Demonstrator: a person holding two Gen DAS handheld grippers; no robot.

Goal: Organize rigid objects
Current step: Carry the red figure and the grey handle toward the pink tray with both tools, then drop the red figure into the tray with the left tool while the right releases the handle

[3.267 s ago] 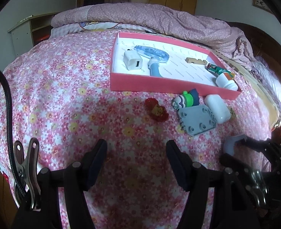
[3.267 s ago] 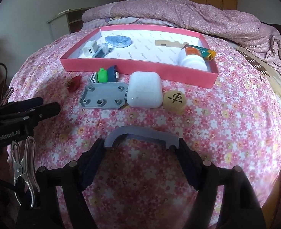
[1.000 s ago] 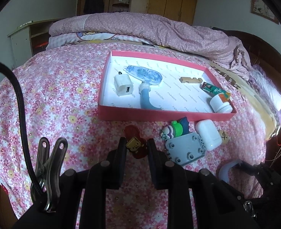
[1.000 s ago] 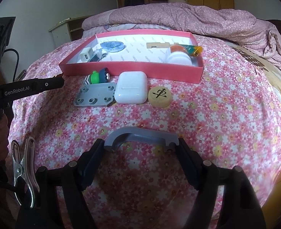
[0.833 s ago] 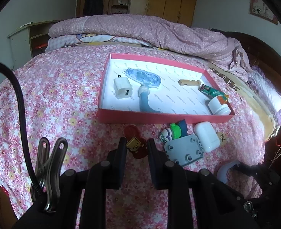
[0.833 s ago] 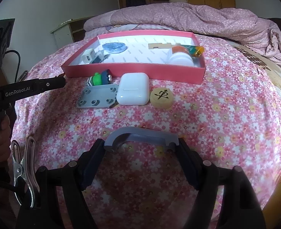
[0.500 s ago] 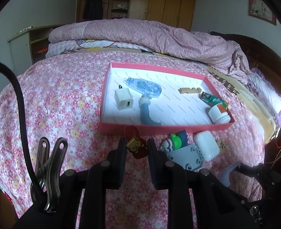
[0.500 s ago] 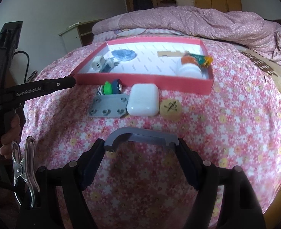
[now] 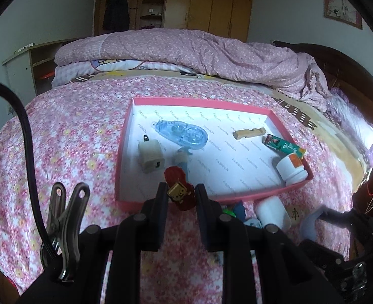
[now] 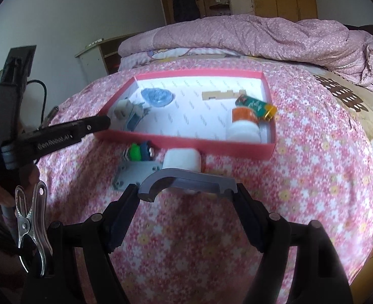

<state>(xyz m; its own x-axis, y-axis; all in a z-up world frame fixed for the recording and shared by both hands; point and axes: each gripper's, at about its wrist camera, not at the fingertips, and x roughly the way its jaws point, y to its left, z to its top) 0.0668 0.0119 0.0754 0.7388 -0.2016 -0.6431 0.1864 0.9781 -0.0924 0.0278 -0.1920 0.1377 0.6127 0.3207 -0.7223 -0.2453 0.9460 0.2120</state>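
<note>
My left gripper [image 9: 180, 193] is shut on a small red charm [image 9: 180, 190] and holds it above the near wall of the pink tray [image 9: 161, 202]. My right gripper [image 10: 188, 188] is shut on a grey curved plastic piece [image 10: 189, 178], held above the bed near the tray's front. The tray also shows in the right wrist view [image 10: 186, 140], and the left gripper's fingers [image 10: 95, 124] reach its left corner there. A white case [image 10: 182, 159], a grey plate [image 10: 135, 172] and a green and blue toy [image 10: 139, 150] lie on the bedspread in front of the tray.
Inside the tray lie a white charger [image 9: 151, 155], a blue tape dispenser [image 9: 182, 134], a wooden piece [image 9: 248, 133], a green packet [image 9: 282, 145] and a white bottle [image 9: 291, 167]. A folded pink quilt [image 9: 186, 50] lies behind. A wooden disc [image 9: 295, 213] sits by the case.
Since 3.3 s ago my left gripper shut on the red charm, lifted it off the bedspread and carried it forward over the tray's near wall. My right gripper rose and moved closer, still holding the grey piece.
</note>
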